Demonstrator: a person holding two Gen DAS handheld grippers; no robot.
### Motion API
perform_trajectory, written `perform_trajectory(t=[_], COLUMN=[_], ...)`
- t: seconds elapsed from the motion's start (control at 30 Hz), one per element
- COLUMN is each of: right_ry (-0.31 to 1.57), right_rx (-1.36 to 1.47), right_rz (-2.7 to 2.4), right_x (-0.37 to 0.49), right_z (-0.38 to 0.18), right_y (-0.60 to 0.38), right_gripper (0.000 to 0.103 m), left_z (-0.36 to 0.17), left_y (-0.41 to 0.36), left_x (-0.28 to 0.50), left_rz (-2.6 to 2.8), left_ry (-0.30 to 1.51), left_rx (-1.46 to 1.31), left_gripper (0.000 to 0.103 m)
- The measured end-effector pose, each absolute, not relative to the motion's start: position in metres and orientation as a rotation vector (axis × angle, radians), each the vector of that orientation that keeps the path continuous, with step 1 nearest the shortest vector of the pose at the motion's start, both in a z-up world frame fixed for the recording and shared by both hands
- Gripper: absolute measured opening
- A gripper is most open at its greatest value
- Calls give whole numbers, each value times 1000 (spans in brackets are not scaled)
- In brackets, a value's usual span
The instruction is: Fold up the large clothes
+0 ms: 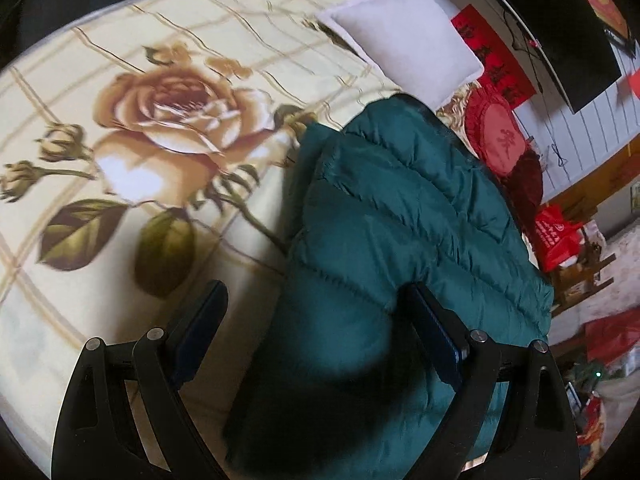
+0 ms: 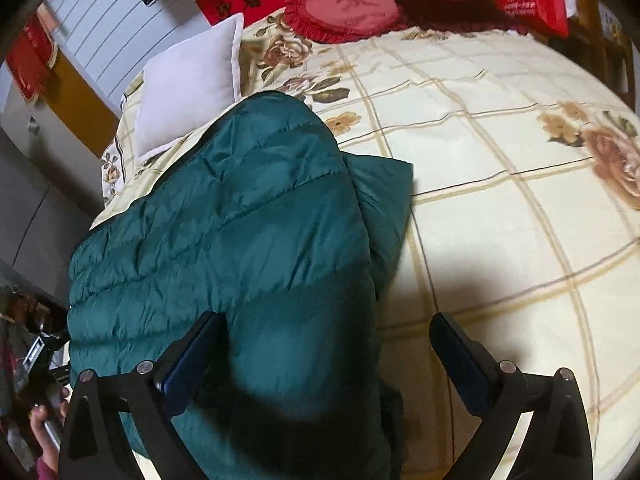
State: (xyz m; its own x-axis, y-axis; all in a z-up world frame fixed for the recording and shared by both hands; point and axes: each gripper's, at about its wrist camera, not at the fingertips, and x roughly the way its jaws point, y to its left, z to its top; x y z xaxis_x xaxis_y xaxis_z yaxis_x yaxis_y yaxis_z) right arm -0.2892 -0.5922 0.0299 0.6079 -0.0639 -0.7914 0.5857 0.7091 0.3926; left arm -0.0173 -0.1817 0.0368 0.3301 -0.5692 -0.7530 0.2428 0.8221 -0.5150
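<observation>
1. Looking along the left gripper [image 1: 316, 312], we see its two dark fingers spread wide apart, nothing pinched between them and neither pad pressing on cloth.
2. The green quilted jacket [image 1: 400, 220] lies ahead of this gripper and under its right finger [image 1: 436, 332]; the left finger [image 1: 200, 328] hangs over bare bedspread.
3. We read the jacket as already folded into a long strip, one narrower layer showing along its left edge, running away from the tool toward the white pillow [image 1: 404, 48].
4. The cream bedspread [image 1: 120, 80], printed with a big brown rose and a thin grid, fills everything left of the tool.
5. Beyond the pillow and to the right we make out a round red cushion [image 1: 496, 136], a red banner with dark characters [image 1: 492, 56] and a dark screen [image 1: 560, 20] on the wall.
6. Along the right gripper [image 2: 326, 344] we again find released jaws, standing wide, with nothing clamped.
7. Here the green quilted jacket [image 2: 240, 220] sits ahead and to the left, passing under the left finger [image 2: 192, 356]; the right finger [image 2: 460, 360] is over the cream bedspread [image 2: 500, 200].
8. A flatter flap of the jacket juts out on the side nearer the right finger.
9. Past the jacket's far end lies the white pillow [image 2: 188, 84], with the round red cushion [image 2: 348, 4] further off toward the right.
10. At the lower left edge we glimpse a person's hand [image 2: 44, 428], partly hidden; what it holds we cannot tell.
</observation>
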Motion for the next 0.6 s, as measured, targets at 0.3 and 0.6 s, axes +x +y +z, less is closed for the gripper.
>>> perform_trajectory(t=[0.3,0.6], right_ry=[848,864], right_rx=[767,748], right_rz=[-292,-240], right_x=[-268,-251], right_z=[9,9], right_y=[-605,-583], right_gripper=[103,97], left_z=[25,28], left_y=[-193,-209], left_x=[4,1], left_rz=[-577,-610], left_ry=[1197,1223], left_rx=[-372,-338], left_gripper=[102,93])
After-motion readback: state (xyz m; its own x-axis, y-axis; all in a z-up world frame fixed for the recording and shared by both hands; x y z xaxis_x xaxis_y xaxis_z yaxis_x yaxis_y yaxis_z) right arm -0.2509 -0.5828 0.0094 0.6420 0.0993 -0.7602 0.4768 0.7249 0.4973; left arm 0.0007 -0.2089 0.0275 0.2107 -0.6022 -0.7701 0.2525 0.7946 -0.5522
